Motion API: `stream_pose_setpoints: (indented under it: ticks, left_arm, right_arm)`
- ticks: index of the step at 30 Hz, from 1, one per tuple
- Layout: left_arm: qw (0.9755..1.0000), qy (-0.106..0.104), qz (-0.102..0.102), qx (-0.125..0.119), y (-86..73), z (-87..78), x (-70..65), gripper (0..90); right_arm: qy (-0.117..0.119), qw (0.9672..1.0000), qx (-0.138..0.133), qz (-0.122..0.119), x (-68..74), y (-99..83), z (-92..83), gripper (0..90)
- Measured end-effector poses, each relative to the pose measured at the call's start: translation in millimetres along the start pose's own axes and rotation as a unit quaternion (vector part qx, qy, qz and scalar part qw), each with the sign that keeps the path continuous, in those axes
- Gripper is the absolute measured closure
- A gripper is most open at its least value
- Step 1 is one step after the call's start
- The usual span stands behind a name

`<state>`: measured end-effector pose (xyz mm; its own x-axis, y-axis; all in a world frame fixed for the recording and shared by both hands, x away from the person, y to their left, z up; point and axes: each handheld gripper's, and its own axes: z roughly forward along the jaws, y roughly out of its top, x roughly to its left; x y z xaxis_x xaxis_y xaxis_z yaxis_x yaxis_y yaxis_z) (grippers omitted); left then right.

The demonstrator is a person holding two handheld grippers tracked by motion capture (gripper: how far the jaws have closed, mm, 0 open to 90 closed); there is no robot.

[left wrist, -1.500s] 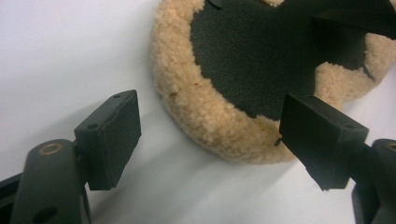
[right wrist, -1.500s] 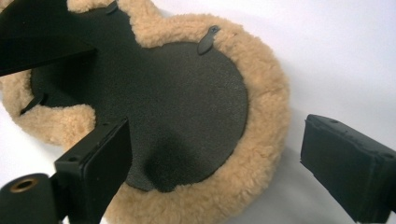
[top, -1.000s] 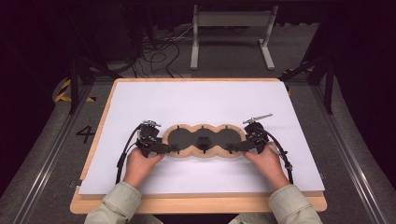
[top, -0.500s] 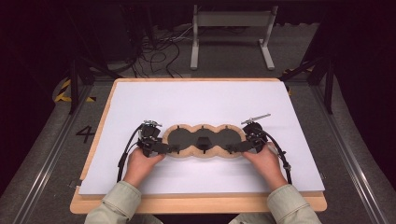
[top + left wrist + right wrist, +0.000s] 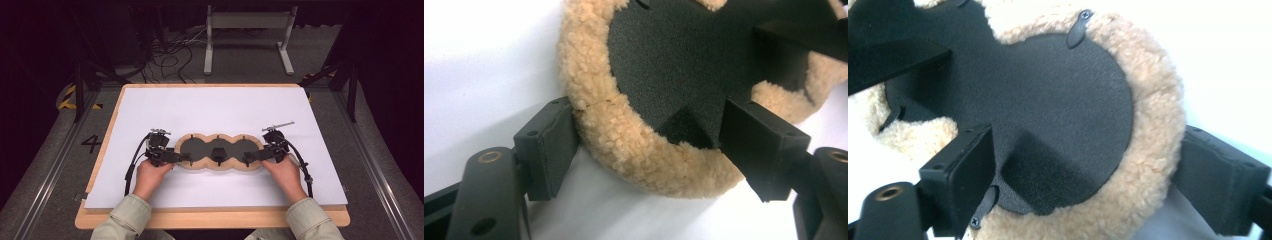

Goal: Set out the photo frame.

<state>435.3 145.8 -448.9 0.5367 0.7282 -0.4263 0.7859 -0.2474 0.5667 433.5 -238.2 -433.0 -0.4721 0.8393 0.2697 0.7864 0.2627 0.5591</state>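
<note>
A long three-lobed pad point(image 5: 195, 147) lies on the white sheet point(image 5: 215, 107); it is black with a tan fleece rim. My left gripper point(image 5: 184, 158) is at its left end and my right gripper point(image 5: 250, 157) at its right end, each held by a hand. In the left gripper view the gripper point(image 5: 656, 150) straddles the fleece rim point(image 5: 634, 145), one pad point(image 5: 551, 150) outside against the fleece, the other point(image 5: 759, 145) on the black face. My right gripper point(image 5: 1090, 177) straddles the rim point(image 5: 1153, 150) likewise. Both jaws have just been closing, the rim between them, not squeezed.
The sheet covers a wooden table point(image 5: 215, 217) whose front edge runs near the person's sleeves. Beyond the table stand a metal frame point(image 5: 247, 30) and loose cables point(image 5: 170, 55) on the dark floor. A painted 4 point(image 5: 92, 143) marks the floor at left.
</note>
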Motion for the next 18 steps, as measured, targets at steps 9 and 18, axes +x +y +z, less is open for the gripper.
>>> stream_pose_setpoints:
  ticks: [9,18]
  left_arm:
    - [0.999,0.012,0.041,-0.015,-6.9,-16.5,-12.6,27.1]
    - [0.9968,0.024,0.072,-0.022,-13.3,-29.4,-26.0,27.8]
  right_arm:
    - [-0.009,0.9991,-0.031,-0.028,12.4,-4.7,-20.2,20.7]
    - [-0.011,0.9965,-0.051,-0.065,26.9,-15.3,-42.6,25.8]
